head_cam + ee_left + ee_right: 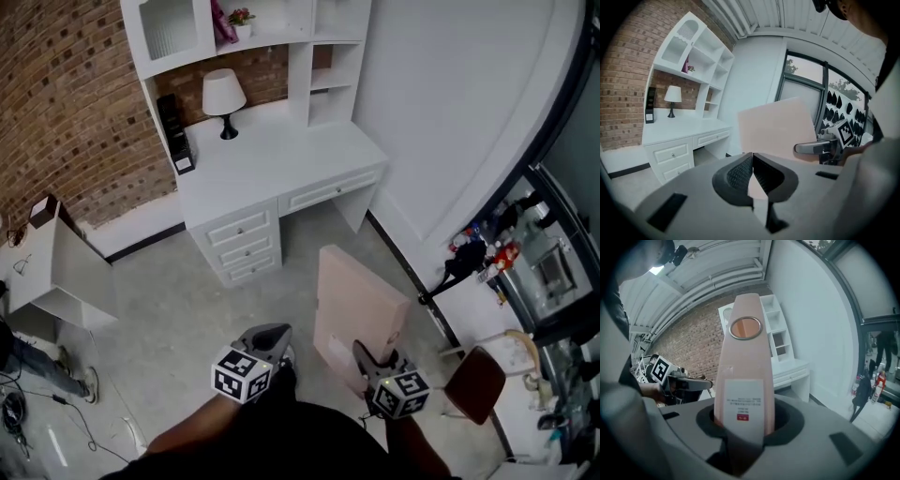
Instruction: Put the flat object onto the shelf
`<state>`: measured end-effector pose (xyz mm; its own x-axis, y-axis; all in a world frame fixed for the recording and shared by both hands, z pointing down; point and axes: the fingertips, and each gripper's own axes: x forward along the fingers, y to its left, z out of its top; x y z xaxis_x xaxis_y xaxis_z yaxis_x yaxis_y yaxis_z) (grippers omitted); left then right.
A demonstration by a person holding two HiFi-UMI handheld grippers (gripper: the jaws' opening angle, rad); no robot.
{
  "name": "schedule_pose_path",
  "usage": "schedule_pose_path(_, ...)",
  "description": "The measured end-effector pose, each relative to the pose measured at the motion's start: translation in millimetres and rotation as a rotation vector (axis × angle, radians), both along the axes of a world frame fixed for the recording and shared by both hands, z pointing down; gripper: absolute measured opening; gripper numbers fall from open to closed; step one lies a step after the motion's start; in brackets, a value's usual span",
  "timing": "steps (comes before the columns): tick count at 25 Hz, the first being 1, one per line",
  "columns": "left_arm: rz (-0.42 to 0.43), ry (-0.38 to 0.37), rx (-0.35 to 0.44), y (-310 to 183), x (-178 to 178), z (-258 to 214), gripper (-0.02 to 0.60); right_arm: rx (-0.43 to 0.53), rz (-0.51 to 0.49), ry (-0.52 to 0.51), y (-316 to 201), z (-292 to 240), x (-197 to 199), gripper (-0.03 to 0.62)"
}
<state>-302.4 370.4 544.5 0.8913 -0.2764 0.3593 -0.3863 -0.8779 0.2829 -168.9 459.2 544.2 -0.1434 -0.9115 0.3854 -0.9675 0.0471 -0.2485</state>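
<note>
The flat object is a pale pink box point(356, 305), held upright on its edge over the floor in front of the white desk. My right gripper point(367, 364) is shut on its lower near corner. In the right gripper view the box point(745, 357) rises between the jaws, with a white label and a round hole showing. The left gripper point(269, 339) is shut and empty, to the left of the box and apart from it. From the left gripper view the box point(780, 126) stands ahead beyond the jaws. The white shelf unit point(281, 42) stands on the desk against the brick wall.
On the white desk point(281, 155) stand a table lamp point(223, 96) and a black item point(175, 131). A small potted plant point(241, 19) sits on a shelf. A white side table point(56, 272) is at the left. A brown chair point(473, 384) is at the right.
</note>
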Motion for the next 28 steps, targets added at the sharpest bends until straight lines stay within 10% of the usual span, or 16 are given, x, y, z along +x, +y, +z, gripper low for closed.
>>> schedule_pose_path(12,0.035,0.065,0.084,-171.1,53.1,-41.5,0.005,0.053,0.057,0.049,-159.8,-40.7,48.6,0.167)
schedule_pose_path(28,0.067,0.017,0.022,-253.5,101.3,-2.1,0.006,0.030,0.116,-0.004,-242.1,-19.2,102.1,0.169)
